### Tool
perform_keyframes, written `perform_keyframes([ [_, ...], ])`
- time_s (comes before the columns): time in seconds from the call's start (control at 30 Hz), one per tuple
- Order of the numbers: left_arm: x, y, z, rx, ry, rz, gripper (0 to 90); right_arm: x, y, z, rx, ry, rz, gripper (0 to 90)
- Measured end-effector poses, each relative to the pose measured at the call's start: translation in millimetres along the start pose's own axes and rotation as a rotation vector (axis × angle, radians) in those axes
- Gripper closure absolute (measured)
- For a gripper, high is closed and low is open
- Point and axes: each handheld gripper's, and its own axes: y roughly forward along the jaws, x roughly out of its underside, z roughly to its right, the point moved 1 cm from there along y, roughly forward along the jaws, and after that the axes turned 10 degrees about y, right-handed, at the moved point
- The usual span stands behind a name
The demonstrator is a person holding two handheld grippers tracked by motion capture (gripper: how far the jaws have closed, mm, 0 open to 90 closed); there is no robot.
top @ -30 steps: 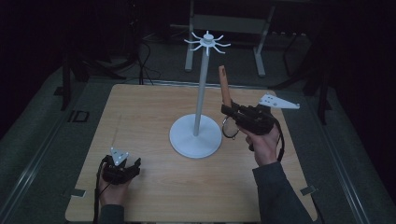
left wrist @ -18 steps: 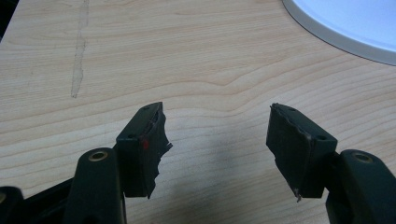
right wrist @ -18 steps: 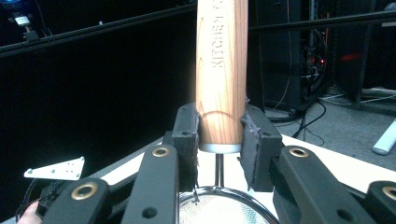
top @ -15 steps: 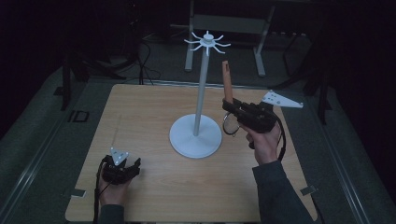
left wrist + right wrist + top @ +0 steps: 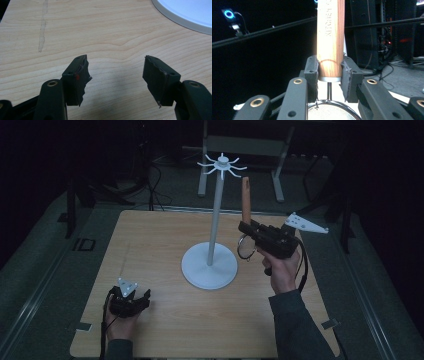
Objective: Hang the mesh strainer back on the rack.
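Note:
A small strainer with a wooden handle [image 5: 245, 200] stands upright in my right gripper [image 5: 250, 227], just right of the white stand's pole [image 5: 214, 220]. Its wire ring [image 5: 245, 247] hangs below the jaws. In the right gripper view the pads of the right gripper [image 5: 329, 72] press on the handle's [image 5: 330, 37] lower end, with the mesh ring [image 5: 332, 112] underneath. The stand carries a crown of hooks [image 5: 222, 166] on top and a round base [image 5: 209, 266]. My left gripper [image 5: 129, 292] rests on the table at the front left, open [image 5: 116, 72] over bare wood.
The wooden table [image 5: 160, 235] carries the stand in its middle. The edge of the white base [image 5: 190, 12] lies ahead and to the right of the left gripper's jaws. Beyond the table are a dark floor, cables and metal frame legs [image 5: 202, 175].
My right gripper has drifted slightly up and to the right with the strainer in it. The left gripper has stayed where it was.

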Motion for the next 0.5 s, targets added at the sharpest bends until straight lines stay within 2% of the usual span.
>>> perform_keyframes([
  [0.23, 0.1, 0.1, -0.4, 0.001, -0.002, 0.001, 37.5, -4.2, 3.8, 0.2, -0.046, 0.050, 0.035, 69.7],
  [0.3, 0.0, 0.1, -0.3, 0.001, -0.001, 0.001, 37.5, -5.4, 5.5, -0.4, -0.064, 0.053, 0.036, 69.7],
  [0.5, 0.1, -0.4, -0.4, -0.001, 0.000, 0.001, 37.5, -6.7, 10.6, -1.6, -0.069, 0.054, 0.027, 69.7],
])
